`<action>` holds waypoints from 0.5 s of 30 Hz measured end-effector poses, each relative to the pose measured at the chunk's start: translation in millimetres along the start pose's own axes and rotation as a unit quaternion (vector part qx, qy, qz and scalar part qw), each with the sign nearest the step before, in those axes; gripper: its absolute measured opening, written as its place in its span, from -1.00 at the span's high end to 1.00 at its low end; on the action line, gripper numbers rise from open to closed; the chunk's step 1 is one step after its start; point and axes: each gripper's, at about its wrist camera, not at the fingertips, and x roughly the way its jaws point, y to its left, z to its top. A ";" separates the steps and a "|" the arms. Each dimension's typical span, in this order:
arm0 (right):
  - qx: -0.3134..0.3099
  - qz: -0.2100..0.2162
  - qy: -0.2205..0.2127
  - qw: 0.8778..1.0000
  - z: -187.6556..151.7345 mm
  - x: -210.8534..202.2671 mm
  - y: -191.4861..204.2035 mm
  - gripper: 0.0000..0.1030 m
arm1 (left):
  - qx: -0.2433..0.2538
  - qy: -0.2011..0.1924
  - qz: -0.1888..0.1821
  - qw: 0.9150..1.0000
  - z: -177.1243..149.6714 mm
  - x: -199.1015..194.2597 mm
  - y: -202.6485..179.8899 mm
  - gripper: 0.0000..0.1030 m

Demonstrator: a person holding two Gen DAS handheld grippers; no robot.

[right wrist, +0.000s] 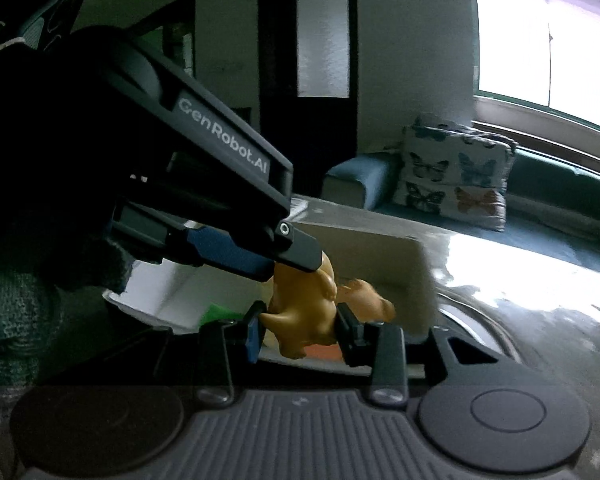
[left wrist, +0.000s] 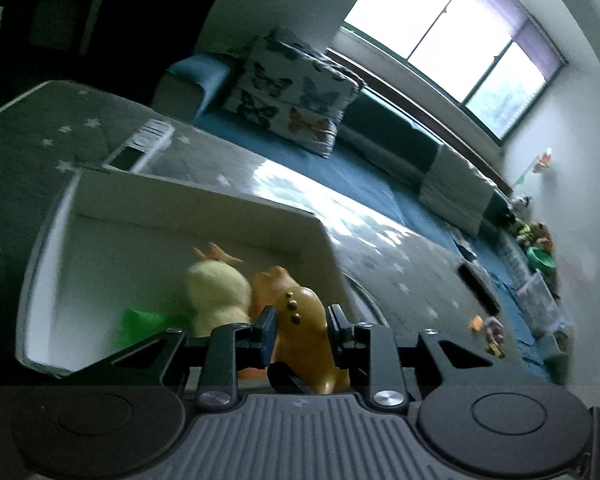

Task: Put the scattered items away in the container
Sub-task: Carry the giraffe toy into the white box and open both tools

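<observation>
- The left wrist view alone shows a yellow plush toy [left wrist: 218,294] and something green [left wrist: 142,322] inside the white container [left wrist: 180,204].
- Both claws clamp one orange toy figure [right wrist: 308,312] above that container: left claw [left wrist: 302,326] on one part, right claw [right wrist: 300,330] around its body.
- The green thing is too blurred to identify.

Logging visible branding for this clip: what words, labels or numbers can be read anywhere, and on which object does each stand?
"GenRobot.AI": white lettering on the black body of the left gripper, seen from the right wrist.
"DAS": partial white letters on a dark object at the top left corner, cut off.
White paper label on the grey star-patterned mat: print too blurred to read.
</observation>
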 end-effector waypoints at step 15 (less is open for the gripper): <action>-0.005 0.069 0.046 0.997 4.3 86.9 42.4 0.29 | -0.036 0.014 0.058 0.998 25.1 20.0 74.3 0.42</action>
